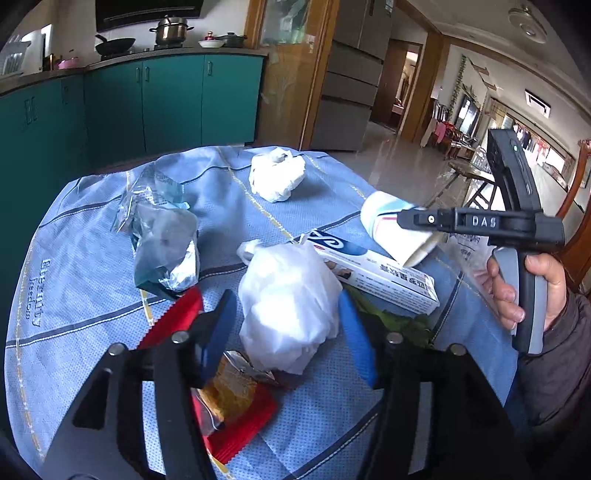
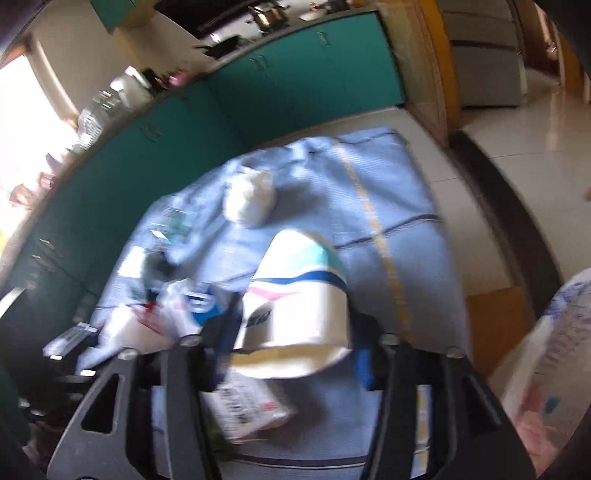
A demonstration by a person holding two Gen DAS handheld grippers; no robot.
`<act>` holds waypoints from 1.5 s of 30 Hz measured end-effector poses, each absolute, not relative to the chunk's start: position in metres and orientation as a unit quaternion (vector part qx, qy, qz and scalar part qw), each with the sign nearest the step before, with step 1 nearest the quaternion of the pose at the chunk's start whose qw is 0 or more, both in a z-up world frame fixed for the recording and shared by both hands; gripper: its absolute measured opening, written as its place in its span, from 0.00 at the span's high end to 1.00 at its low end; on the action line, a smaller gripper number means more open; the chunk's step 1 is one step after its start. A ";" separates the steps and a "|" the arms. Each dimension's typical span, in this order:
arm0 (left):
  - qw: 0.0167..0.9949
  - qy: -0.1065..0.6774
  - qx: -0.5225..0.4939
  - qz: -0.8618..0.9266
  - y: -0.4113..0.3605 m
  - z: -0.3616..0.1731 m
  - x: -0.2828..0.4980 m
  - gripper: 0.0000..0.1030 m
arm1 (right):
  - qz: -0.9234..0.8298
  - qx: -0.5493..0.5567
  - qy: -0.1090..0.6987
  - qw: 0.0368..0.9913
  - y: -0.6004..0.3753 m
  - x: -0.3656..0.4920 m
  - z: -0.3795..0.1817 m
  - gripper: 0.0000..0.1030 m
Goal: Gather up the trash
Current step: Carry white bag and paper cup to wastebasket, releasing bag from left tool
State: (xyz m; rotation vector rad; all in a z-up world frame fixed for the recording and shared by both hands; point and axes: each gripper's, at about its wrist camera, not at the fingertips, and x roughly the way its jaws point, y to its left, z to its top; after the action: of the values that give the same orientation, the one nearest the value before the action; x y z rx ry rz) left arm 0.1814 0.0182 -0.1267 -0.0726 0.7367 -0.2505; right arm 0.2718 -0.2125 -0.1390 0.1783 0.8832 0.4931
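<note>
Left wrist view
Left gripper (image 1: 286,314): jaws apart, either side of white bag (image 1: 290,306), mid-table.
Table (image 1: 85,295): foil wrapper (image 1: 166,251) toward left edge; box (image 1: 373,271) toward right edge.

Right wrist view
Right gripper (image 2: 295,332): clamped on cup (image 2: 295,306), above table, mouth toward camera.

We are in a home kitchen that opens onto a living area. Teal cabinets (image 1: 170,99) run under a dark counter carrying a steel pot (image 1: 170,30) and a black wok (image 1: 115,45). A grey refrigerator (image 1: 351,85) stands beside a wooden door frame (image 1: 314,74), glossy floor tiles (image 1: 391,151) lead towards chairs, and a blue checked cloth (image 1: 314,177) covers the desk.
</note>
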 end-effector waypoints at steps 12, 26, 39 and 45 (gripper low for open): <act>0.928 0.353 -0.037 -0.111 0.012 -0.126 0.181 0.22 | 0.163 -0.019 0.386 0.908 -0.200 0.277 -0.138 0.13; 0.925 0.369 -0.027 -0.085 0.005 -0.134 0.193 0.45 | 0.190 -0.008 0.422 0.887 -0.189 0.280 -0.153 0.26; 0.954 0.284 -0.014 -0.097 0.001 -0.104 0.169 0.73 | 0.124 0.025 0.234 0.964 -0.261 0.213 -0.071 0.26; 0.949 0.255 -0.052 -0.176 -0.034 -0.071 0.163 0.73 | 0.006 0.066 0.239 0.969 -0.355 0.183 -0.084 0.26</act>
State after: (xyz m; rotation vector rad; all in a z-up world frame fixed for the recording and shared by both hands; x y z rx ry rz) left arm 0.1630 -0.0343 -0.0708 -0.1054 0.5192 -0.3577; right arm 0.1831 -0.3554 -0.0841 0.1331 0.4838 0.0116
